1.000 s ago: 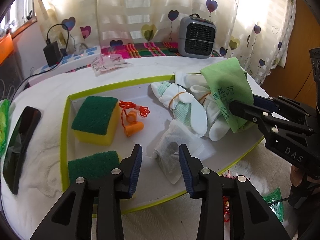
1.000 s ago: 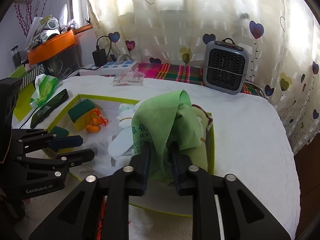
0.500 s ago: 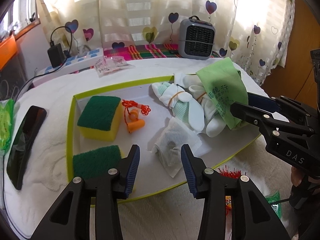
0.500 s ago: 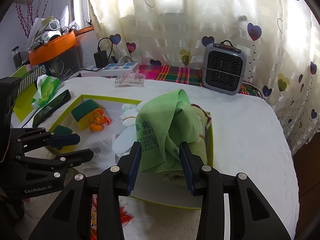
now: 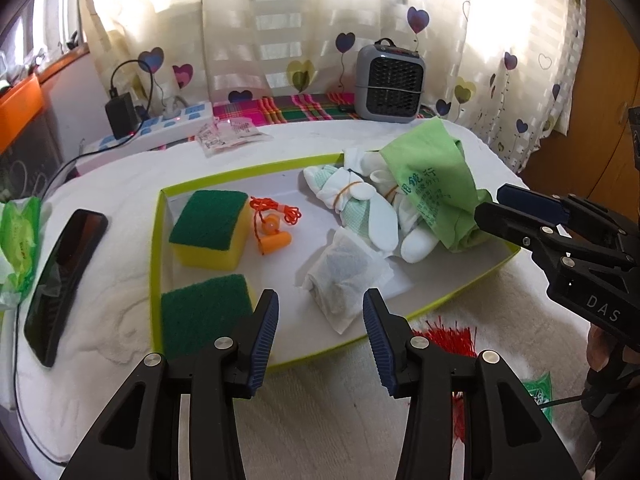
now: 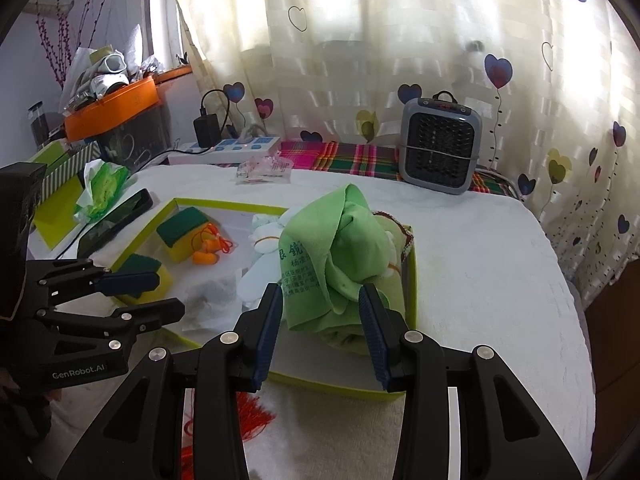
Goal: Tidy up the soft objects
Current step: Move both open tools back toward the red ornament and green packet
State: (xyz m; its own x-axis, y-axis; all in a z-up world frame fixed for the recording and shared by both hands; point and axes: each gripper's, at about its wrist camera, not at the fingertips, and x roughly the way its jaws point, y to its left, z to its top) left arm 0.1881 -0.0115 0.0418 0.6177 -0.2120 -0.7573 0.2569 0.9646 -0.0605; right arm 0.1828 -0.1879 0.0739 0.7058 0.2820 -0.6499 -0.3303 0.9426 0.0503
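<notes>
At the tray's (image 6: 408, 280) five o'clock corner lies the green cloth (image 6: 340, 256), between the right claw's (image 6: 320, 332) just-opened jaws, released; at nine o'clock the left claw (image 5: 320, 334), also just opened, grips nothing

My left wrist camera looks steeply down and forward from close above the near edge of the shallow lime-rimmed white tray (image 5: 160, 216) on the white towel-covered table (image 5: 120, 320), facing the heart-print curtain (image 5: 304, 32). My right wrist camera sits near the tray's (image 6: 410, 280) near right corner, facing the same curtain (image 6: 360, 60). Both share the tray, the grey box heater (image 5: 390, 80) (image 6: 440, 148) and each other's black gripper (image 5: 520, 216) (image 6: 140, 296).
</notes>
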